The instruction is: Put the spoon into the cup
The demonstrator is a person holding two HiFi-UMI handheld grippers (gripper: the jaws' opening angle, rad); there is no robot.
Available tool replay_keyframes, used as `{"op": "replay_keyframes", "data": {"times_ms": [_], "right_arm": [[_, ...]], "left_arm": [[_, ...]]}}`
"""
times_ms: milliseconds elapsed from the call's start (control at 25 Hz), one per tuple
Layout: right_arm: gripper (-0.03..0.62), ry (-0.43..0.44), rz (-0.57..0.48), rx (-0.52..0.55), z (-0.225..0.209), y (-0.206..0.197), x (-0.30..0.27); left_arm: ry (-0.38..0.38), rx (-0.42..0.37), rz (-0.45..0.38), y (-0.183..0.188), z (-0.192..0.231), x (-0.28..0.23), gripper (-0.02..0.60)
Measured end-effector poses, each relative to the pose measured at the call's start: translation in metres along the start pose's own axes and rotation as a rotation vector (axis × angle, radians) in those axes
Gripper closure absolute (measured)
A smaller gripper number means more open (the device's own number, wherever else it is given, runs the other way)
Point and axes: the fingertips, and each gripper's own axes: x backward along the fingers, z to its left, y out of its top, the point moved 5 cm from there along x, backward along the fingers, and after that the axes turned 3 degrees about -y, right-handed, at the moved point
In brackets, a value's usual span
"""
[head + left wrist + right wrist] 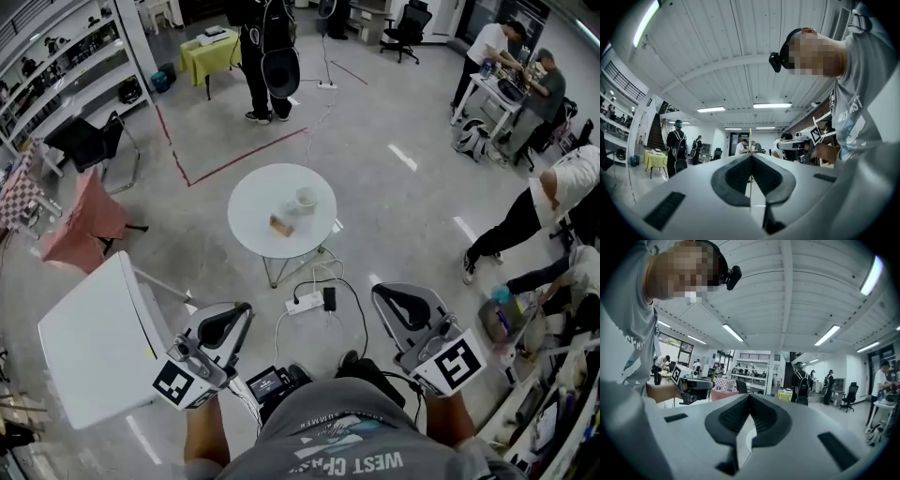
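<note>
Head view: a round, smooth white worktop (253,202) on thin metal legs stands well ahead on the grey floor (394,197). On it sits the small white cup (306,198), upright. Just beside the cup lies a short brown piece (281,225), too small to make out as the spoon. The left tongs (239,309) and right tongs (378,291), both of matte white plastic with ribbed black pads, are closed tip to tip on nothing.

Left gripper (242,314): held low before torso, jaws together, fingertips touching, pointing forward, slightly inward. Right gripper (382,298): level with left, jaws together, fingertips touching, pointing forward. Grippers well apart. Marker cube (174,382) behind left fingers, at hand end. Left forearm (202,433) and right forearm (452,422) close beside torso.
</note>
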Motion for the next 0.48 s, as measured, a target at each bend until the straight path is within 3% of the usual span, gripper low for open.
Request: {"op": "replay_keyframes", "data": {"times_ms": [480], "right_arm": [[0.591, 0.008, -0.015, -0.013, -0.046, -0.001, -0.007]], "left_arm": [[0.016, 0.028, 0.019, -0.002, 0.005, -0.043, 0.58]]}}
